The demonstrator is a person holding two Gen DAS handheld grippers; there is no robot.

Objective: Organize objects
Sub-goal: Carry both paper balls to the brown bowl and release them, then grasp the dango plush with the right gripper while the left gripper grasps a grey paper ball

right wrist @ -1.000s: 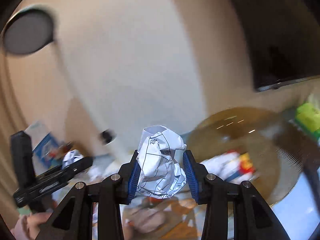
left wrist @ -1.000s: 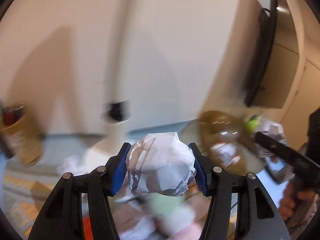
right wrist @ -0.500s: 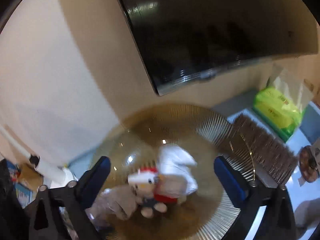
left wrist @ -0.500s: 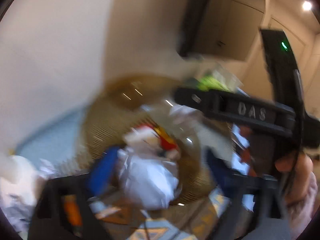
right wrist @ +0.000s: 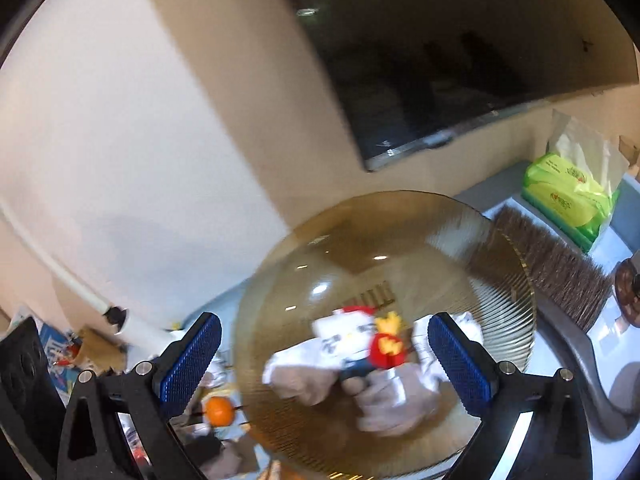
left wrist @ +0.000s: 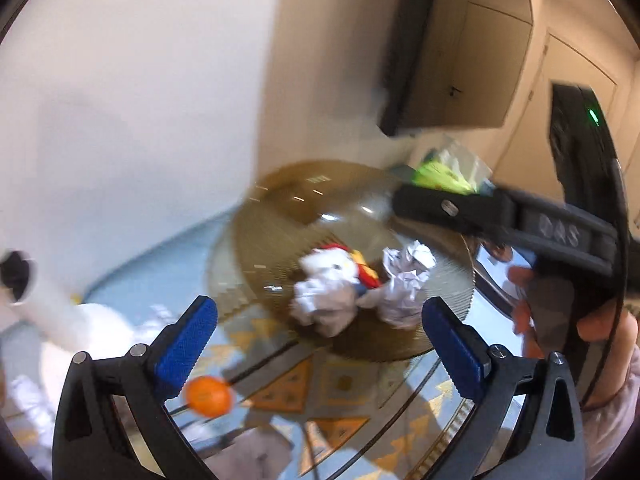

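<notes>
Change since earlier frames: both paper balls, clamped between the jaws one second ago, now lie released in the amber glass bowl [left wrist: 280,216]; both grippers have swung from facing the wall to facing the bowl.
Left gripper [left wrist: 320,334]: jaws spread wide, nothing between the blue pads [left wrist: 186,346]; it is angled down toward the bowl, which lies directly ahead of its fingertips.
Right gripper [right wrist: 325,360]: jaws spread wide and empty; it points down into the bowl, whose contents lie ahead between the two pads [right wrist: 460,364].
Right-hand pose: in the left wrist view the right gripper's black body [left wrist: 500,216] reaches in from the right, level over the far rim, held by a hand [left wrist: 592,320] wrapped around its grip.
Paper balls: one crumpled paper ball [left wrist: 402,284] lies ahead and right of the left gripper's centre; a second paper ball [left wrist: 324,306] lies just left of it. Both are blurred.
Plush toy [right wrist: 360,340]: white with red and yellow parts, in the bowl, touching the paper.
Orange ball [left wrist: 208,396]: below the left pad of the left gripper, outside the bowl.
Green tissue pack [right wrist: 568,196]: beyond the bowl, far right.
Brush [right wrist: 548,256]: bristles just beyond the bowl's right rim.
</notes>
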